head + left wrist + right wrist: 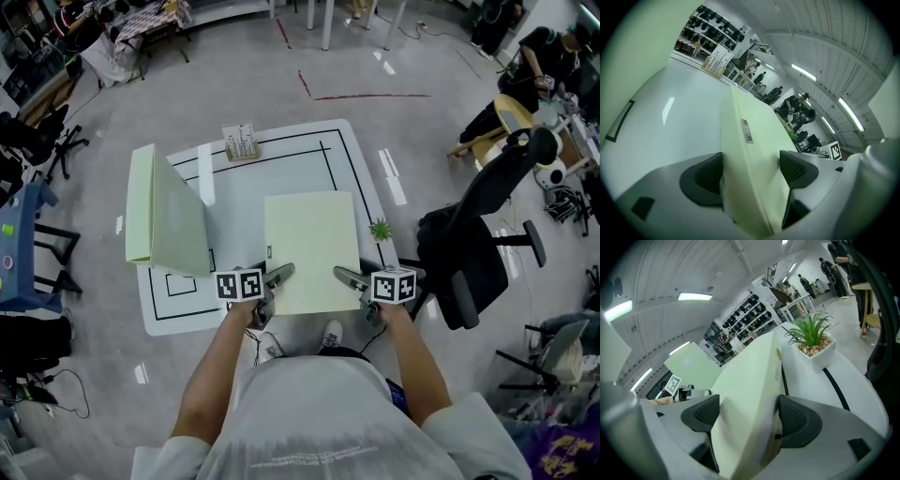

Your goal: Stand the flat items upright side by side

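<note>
Pale green flat rectangular folder (312, 248) sits over the white table (352, 155), with the second pale green folder (164, 211) upright at the left. The head view hides pad contact. The gripper views show the left gripper (281, 277) and right gripper (347, 277) each clamping the first folder's near edge.

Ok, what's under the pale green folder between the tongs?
Only the white table with black lines shows around the pale green flat folder; whatever lies beneath it is covered.
</note>
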`<state>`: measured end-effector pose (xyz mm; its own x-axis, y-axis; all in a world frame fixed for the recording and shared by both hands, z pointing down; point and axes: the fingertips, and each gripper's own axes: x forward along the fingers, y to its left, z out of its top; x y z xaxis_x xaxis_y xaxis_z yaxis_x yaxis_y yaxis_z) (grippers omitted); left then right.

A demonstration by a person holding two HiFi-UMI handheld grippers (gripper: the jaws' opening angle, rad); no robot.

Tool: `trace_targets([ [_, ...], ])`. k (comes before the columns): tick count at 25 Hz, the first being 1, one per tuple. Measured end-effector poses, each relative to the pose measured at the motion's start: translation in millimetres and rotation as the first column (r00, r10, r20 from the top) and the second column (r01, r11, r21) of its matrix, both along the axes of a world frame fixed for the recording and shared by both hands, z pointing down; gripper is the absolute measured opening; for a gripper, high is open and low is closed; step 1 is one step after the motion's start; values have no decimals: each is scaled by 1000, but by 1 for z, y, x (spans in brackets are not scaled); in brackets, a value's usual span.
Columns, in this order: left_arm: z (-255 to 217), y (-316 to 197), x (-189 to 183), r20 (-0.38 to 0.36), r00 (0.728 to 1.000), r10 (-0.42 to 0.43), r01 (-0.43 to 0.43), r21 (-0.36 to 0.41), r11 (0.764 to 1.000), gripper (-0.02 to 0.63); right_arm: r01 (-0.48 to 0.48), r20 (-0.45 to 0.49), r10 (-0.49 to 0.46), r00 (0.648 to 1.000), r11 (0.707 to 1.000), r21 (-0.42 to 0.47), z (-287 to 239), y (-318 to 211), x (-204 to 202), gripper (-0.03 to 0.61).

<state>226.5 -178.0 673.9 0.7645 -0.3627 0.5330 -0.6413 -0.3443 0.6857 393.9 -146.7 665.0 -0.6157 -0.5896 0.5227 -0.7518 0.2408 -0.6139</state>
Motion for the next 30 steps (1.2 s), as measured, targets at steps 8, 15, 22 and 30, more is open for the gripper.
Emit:
trace_targets([
  [8,-1,-2,-6,-94,996,1,-7,-55,998,360,-135,112,137,984,991,-25,-12,0,6,388],
  [15,0,-4,-7,-119,993,9,-17,-61,998,360,-234,199,244,949,969,-74,-20,1,11,370],
  [22,-1,-4,-8,-127,992,9,-17,-62,998,360,-283,249,309,918,949,-136,-21,4,13,359],
  [30,-5,-10,-16,-181,983,-44,28,-89,996,360,-284,450,336,827,942,-181,-35,5,18,272],
])
